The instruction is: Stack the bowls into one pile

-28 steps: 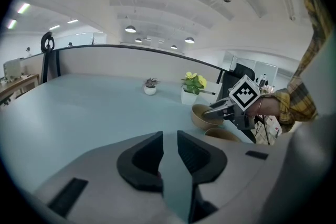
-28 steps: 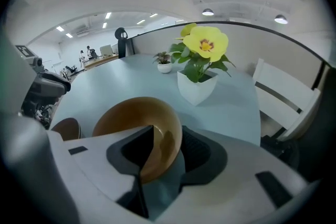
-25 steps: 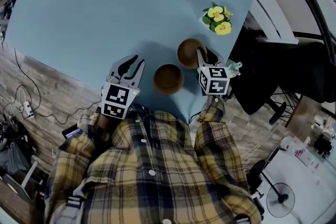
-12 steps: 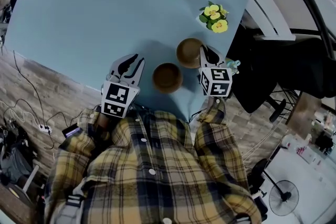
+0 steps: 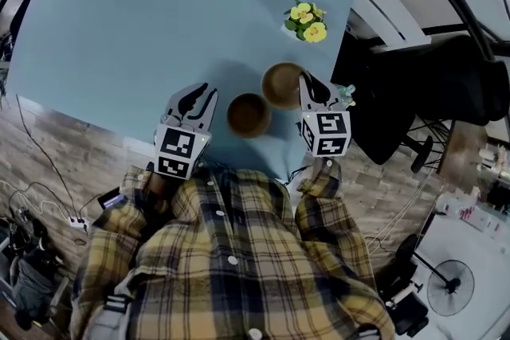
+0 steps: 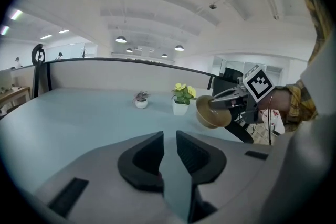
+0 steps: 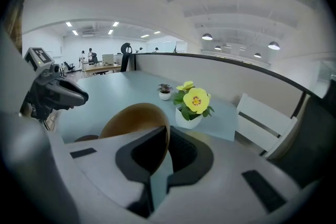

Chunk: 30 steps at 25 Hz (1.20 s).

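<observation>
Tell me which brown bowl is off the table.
The bowl nearer the yellow flowers: the right claw, which has just been closing, pinches its rim and holds it tilted in the air. The other bowl sits flat on the table.

two round, brown wooden bowls are showing. the first bowl [image 5: 248, 114] is sitting upright and empty on the blue counter [image 5: 119, 28], near its front edge. the second bowl [image 5: 280, 84] is hanging tilted just beside it, the right tongs [image 5: 306, 82] pinching its rim.
</observation>
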Tool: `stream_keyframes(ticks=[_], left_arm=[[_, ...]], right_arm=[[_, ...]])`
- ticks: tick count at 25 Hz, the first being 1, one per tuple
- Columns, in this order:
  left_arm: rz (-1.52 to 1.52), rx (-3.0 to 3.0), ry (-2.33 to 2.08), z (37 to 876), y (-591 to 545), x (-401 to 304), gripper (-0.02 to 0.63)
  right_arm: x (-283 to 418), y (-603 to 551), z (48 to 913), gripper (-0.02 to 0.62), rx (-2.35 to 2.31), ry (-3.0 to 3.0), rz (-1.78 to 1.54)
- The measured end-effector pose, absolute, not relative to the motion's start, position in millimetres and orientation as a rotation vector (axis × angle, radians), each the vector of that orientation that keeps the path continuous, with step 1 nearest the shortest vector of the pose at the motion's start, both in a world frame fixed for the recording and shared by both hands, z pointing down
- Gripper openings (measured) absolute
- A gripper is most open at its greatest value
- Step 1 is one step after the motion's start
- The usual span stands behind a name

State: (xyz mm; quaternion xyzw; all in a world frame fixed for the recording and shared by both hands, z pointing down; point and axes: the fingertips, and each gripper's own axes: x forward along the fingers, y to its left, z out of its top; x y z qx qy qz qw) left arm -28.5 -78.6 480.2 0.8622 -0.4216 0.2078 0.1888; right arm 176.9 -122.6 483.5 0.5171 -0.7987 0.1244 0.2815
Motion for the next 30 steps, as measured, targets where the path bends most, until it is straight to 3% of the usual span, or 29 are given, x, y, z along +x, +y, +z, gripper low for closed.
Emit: stream_keyframes(ticks=[9, 30], left_arm=[[0.576, 2.493, -1.134, 468.8, -72.2, -22.6, 0.067], [0.641, 2.444, -1.066, 494.1, -59.8, -27.2, 0.067]], right_arm=[[145.6, -83.4, 460.4, 0.015, 1.399, -2.224, 0.370], [102.1, -42.4, 528.3, 0.017, 1.272, -2.211, 0.607]])
